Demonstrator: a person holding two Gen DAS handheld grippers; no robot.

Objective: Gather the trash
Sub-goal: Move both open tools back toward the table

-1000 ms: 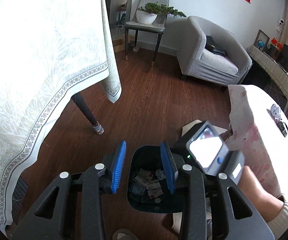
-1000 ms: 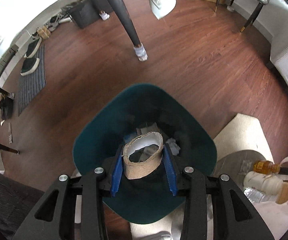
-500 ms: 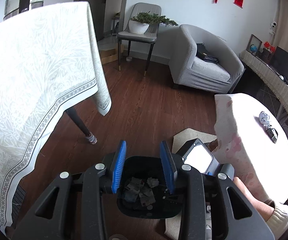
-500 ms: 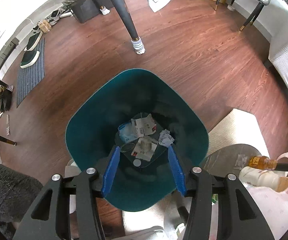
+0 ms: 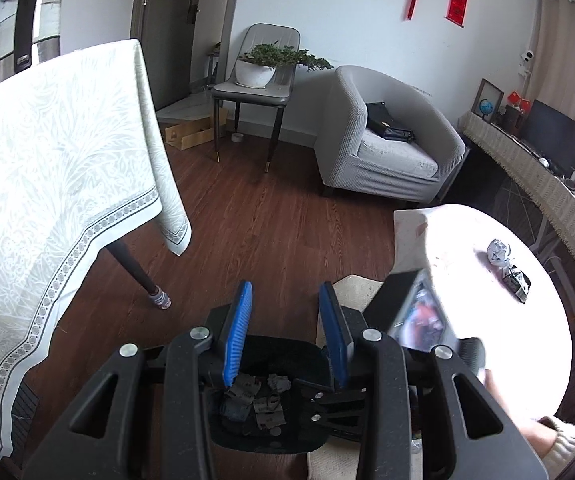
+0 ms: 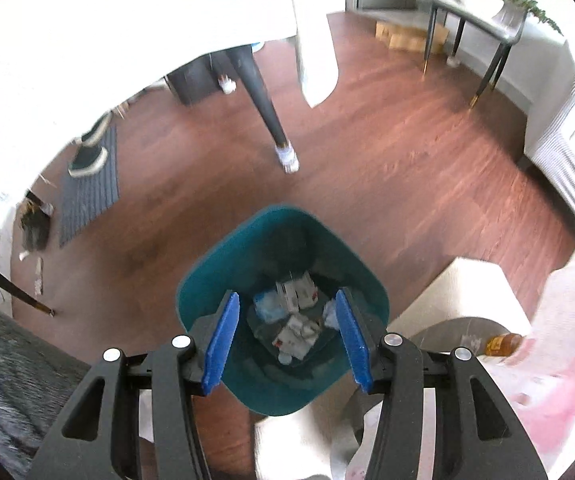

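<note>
The right gripper [image 6: 287, 336] hangs above the teal bin [image 6: 207, 292], jaws spread, nothing between them. The left gripper [image 5: 285, 332] is likewise spread and empty. Trash [image 6: 295, 316] lies in the bin; a crumpled wad [image 5: 498, 252] rests on the round table [image 5: 527, 340].

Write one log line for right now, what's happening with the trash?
right hand-held gripper: open, empty | bin: holds trash | crumpled paper: on white table

Right gripper [image 6: 286, 338] (empty) above teal bin [image 6: 247, 240].
</note>
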